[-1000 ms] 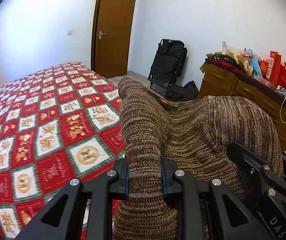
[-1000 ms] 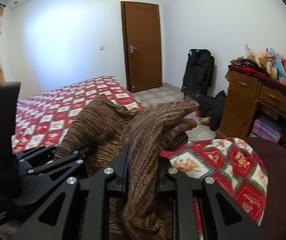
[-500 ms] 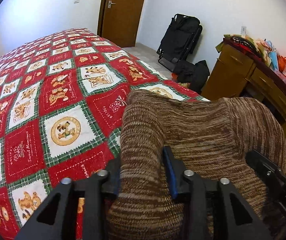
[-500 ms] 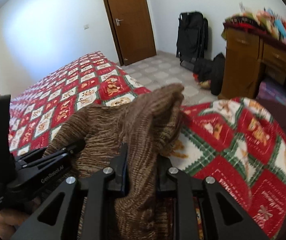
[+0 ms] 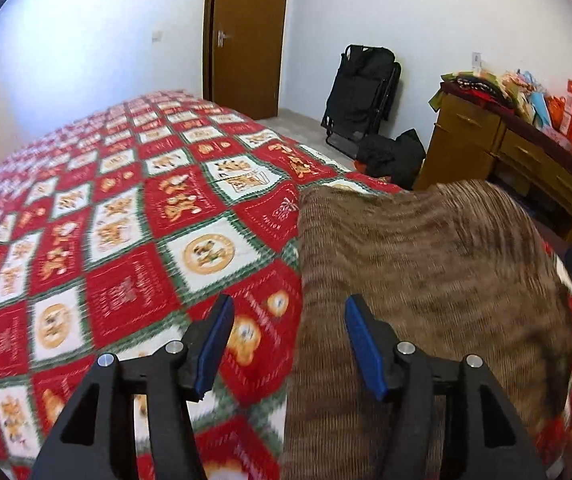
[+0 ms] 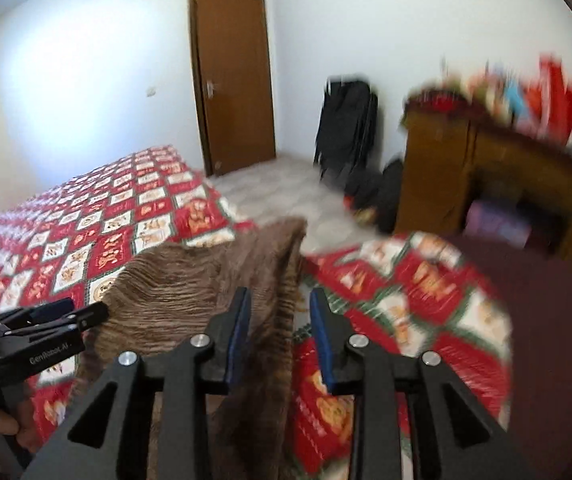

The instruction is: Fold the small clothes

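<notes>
A brown striped knit garment (image 5: 426,280) lies on the red, white and green patchwork bedspread (image 5: 125,240) near the bed's corner. My left gripper (image 5: 286,344) is open and empty, its jaws over the garment's left edge. In the right wrist view the garment (image 6: 205,292) lies spread in front, its right edge between the jaws. My right gripper (image 6: 279,336) is open and holds nothing. The left gripper (image 6: 45,320) shows at the left of that view, by the garment's left side.
A brown door (image 5: 245,36) is at the back. A black folded chair (image 5: 362,96) and black bags (image 5: 394,156) stand by the wall. A wooden dresser (image 5: 506,152) piled with clothes and bags is on the right. The bed edge drops to a tiled floor (image 6: 286,196).
Both grippers were shut on the knit garment and held it up. They lowered it onto the bedspread, and both have now opened and let it go.
</notes>
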Demonstrator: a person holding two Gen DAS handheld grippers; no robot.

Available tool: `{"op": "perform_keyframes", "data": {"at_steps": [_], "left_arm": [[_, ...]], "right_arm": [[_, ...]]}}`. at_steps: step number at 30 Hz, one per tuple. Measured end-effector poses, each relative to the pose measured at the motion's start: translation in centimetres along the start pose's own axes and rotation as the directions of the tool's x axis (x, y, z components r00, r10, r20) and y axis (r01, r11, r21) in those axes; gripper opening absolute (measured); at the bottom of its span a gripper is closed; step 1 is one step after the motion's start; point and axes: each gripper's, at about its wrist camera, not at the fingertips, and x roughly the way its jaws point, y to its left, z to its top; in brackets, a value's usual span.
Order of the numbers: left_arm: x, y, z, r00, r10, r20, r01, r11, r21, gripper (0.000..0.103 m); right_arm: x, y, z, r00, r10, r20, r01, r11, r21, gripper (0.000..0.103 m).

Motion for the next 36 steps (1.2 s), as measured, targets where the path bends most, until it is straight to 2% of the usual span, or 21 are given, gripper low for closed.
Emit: {"op": "perform_keyframes", "data": {"at_steps": [3,5,9,12,16,19,21,22,23,26,28,31,36], "left_arm": [[-0.6,-0.8,-1.3,1.0,-0.015,0.009,0.015,0.999,0.031,0.059],[-0.1,-1.6,-1.9,1.0,-0.014,-0.02,0.015,0.997,0.073,0.059],[0.3,-2.3,-3.3,0.999,0.007,-0.05,-0.001,0.993,0.115,0.059],[-0.2,-2.3,-3.7,0.998,0.035,-0.048,-0.029,0.992,0.124,0.059],[-2.3,-2.6,-3.9,0.996,0.087,-0.018,-0.084,0.984,0.155,0.059],[-3.8,-2.3,-4.3,0.996,0.09,0.002,-0.089,0.985,0.145,0.059],[-4.9,-2.0,-4.5,0.995,0.098,-0.001,-0.097,0.989,0.11,0.06],[-5.3,-1.9,-4.5,0.994,0.107,-0.01,-0.106,0.989,0.099,0.064],[-5.5,-1.9,-4.6,0.993,0.117,-0.014,-0.116,0.989,0.092,0.066],[-7.0,-1.9,-4.8,0.991,0.135,-0.004,-0.135,0.987,0.083,0.067],[-8.5,-1.9,-5.0,0.989,0.141,0.033,-0.144,0.987,0.078,0.068],[-10.7,-1.7,-5.2,0.986,0.146,0.084,-0.15,0.987,0.05,0.068],[-13.8,-1.2,-5.7,0.98,0.148,0.136,-0.149,0.989,-0.005,0.069]], "right_arm": [[-0.6,2.0,-1.0,0.994,0.09,-0.061,-0.093,0.994,-0.056,0.025],[-0.1,2.9,-2.0,0.989,0.105,-0.108,-0.113,0.991,-0.077,0.021],[1.2,3.0,-4.5,0.979,0.086,-0.185,-0.103,0.991,-0.084,0.019],[0.9,3.3,-4.9,0.988,0.055,-0.147,-0.076,0.987,-0.14,0.015],[0.3,3.7,-4.9,0.986,0.009,-0.164,-0.034,0.988,-0.151,0.015],[-1.7,3.4,-4.9,0.989,0.013,-0.149,-0.03,0.994,-0.108,0.024],[-3.6,3.1,-4.8,0.994,0.0,-0.111,-0.008,0.997,-0.073,0.055],[-4.1,3.1,-4.8,0.996,-0.011,-0.094,0.005,0.998,-0.061,0.082],[-5.3,2.8,-4.8,0.998,-0.026,-0.058,0.023,0.999,-0.037,0.09],[-6.7,2.7,-4.7,0.999,-0.046,-0.027,0.046,0.999,-0.014,0.09],[-7.3,2.5,-4.4,0.997,-0.075,-0.017,0.075,0.997,0.009,0.09],[-8.4,1.8,-4.4,0.998,-0.07,-0.007,0.071,0.995,0.064,0.09],[-10.4,1.3,-4.5,0.986,-0.166,0.032,0.163,0.983,0.088,0.091]]}}
